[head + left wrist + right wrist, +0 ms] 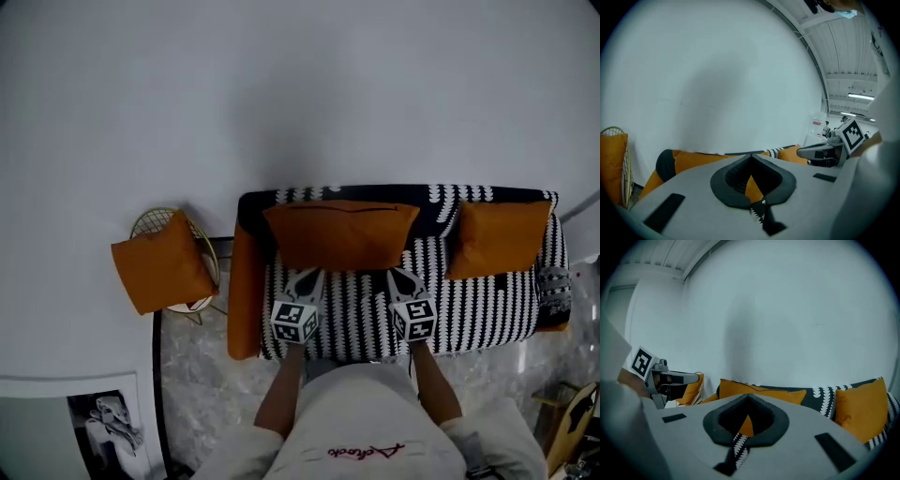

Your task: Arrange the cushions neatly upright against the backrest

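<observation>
A wide orange cushion (342, 234) stands against the backrest of the black-and-white patterned sofa (487, 314), at its middle. My left gripper (310, 275) and right gripper (401, 275) meet its lower edge side by side, each shut on the fabric. In the left gripper view the left gripper (751, 159) has orange cloth pinched between its closed jaws, with the cushion (693, 161) beyond. The right gripper view shows the same at the right gripper (748, 398), with the cushion (761, 392) beyond. A smaller orange cushion (497, 239) leans upright against the backrest at the right end.
A third orange cushion (161, 264) rests on a round wire side table (155, 223) left of the sofa's orange arm (246, 291). A framed picture (108, 422) lies on the marble floor at the lower left. A plain white wall rises behind the sofa.
</observation>
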`<state>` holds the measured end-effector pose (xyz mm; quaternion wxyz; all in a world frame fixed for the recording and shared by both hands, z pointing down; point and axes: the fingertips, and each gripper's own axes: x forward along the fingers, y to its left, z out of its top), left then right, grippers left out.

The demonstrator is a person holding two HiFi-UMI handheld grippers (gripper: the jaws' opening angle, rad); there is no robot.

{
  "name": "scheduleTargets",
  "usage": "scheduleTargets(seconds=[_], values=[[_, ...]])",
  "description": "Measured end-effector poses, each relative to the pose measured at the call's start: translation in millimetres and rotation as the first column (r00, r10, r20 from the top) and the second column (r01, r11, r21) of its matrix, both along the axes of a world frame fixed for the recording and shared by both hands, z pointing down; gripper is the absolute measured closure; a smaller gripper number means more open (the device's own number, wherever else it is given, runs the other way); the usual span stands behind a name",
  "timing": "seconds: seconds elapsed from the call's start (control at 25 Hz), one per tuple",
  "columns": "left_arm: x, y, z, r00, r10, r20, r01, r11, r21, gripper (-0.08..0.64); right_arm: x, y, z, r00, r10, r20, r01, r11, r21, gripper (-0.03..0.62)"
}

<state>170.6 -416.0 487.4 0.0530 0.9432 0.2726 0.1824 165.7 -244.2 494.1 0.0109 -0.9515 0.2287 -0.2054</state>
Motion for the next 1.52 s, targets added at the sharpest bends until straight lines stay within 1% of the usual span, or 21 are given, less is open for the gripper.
scheduleTargets(seconds=[0.16, 0.32, 0.48, 0.72, 0.84, 0.96, 1.16, 1.28, 1.52], values=[[-14, 9, -12, 1.0, -0.002, -0.023, 0.002, 1.0, 0.01, 0.531, -12, -10, -15, 0.999, -0.028, -0.027, 0.028, 0.999, 0.02, 0.566], [-30, 7, -12, 1.0, -0.018, -0.022, 0.018, 1.0, 0.009, 0.531, -24, -10, -19, 0.999, -0.037, -0.025, 0.038, 0.998, 0.05, 0.566], [-37, 2, -17, 0.999, -0.015, -0.028, 0.015, 1.0, 0.006, 0.531, -30, -12, -28, 0.998, -0.036, -0.043, 0.037, 0.998, 0.043, 0.566], [-69, 2, -18, 0.999, 0.022, -0.03, -0.022, 1.0, 0.0, 0.531, -64, -21, -33, 0.998, -0.028, -0.053, 0.029, 0.999, 0.017, 0.566], [-101, 0, -18, 0.998, 0.05, -0.034, -0.05, 0.999, -0.001, 0.531, -96, -29, -32, 0.999, -0.013, -0.047, 0.014, 0.999, 0.028, 0.566], [-142, -4, -6, 0.996, 0.09, -0.016, -0.09, 0.996, 0.01, 0.531, -138, -37, -28, 0.999, 0.007, -0.033, -0.006, 0.999, 0.043, 0.566], [-208, -14, 10, 0.994, 0.109, 0.008, -0.11, 0.994, 0.012, 0.531, -213, -49, -14, 1.0, 0.023, -0.013, -0.023, 0.999, 0.027, 0.566], [-244, -19, 7, 0.993, 0.121, 0.0, -0.121, 0.992, 0.017, 0.531, -251, -51, -13, 0.999, 0.046, -0.014, -0.046, 0.999, 0.025, 0.566], [-310, -20, -3, 0.991, 0.132, -0.028, -0.131, 0.991, 0.017, 0.531, -317, -49, -24, 0.996, 0.075, -0.044, -0.074, 0.997, 0.022, 0.566]])
